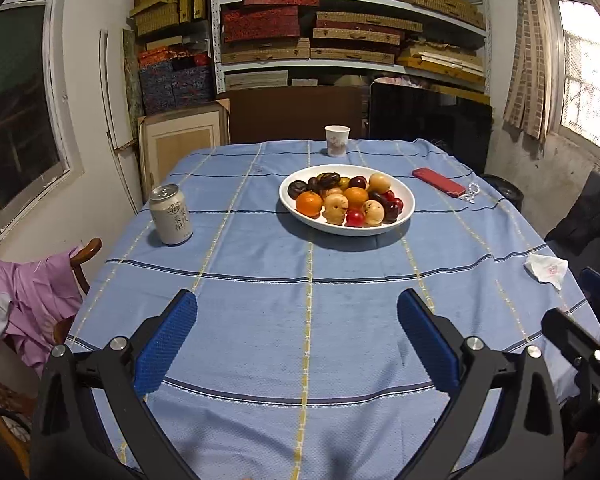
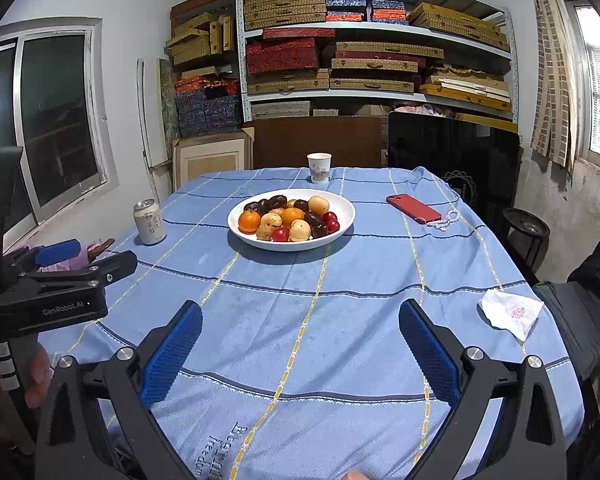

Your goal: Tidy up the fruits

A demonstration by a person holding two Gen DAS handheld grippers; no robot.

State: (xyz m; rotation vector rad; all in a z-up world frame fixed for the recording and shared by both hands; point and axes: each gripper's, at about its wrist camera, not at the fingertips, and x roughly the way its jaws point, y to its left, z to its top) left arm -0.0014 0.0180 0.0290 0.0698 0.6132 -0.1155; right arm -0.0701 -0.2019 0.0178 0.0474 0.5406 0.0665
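All fruits (image 1: pixel 346 200) sit piled together in the white plate (image 1: pixel 407 208) near the middle of the surface (image 1: pixel 300 312), oranges, pale round ones, red and dark ones mixed, none sorted by kind. No fruit lies loose on the cloth. Left hand-held gripper (image 1: pixel 296 340): jaws spread wide, holding nothing, low over the near edge. Right hand-held gripper (image 2: pixel 300 344): likewise spread and empty. Reading: fits either fruits gathered into the plate, or a mixed pile awaiting sorting; cannot settle which.
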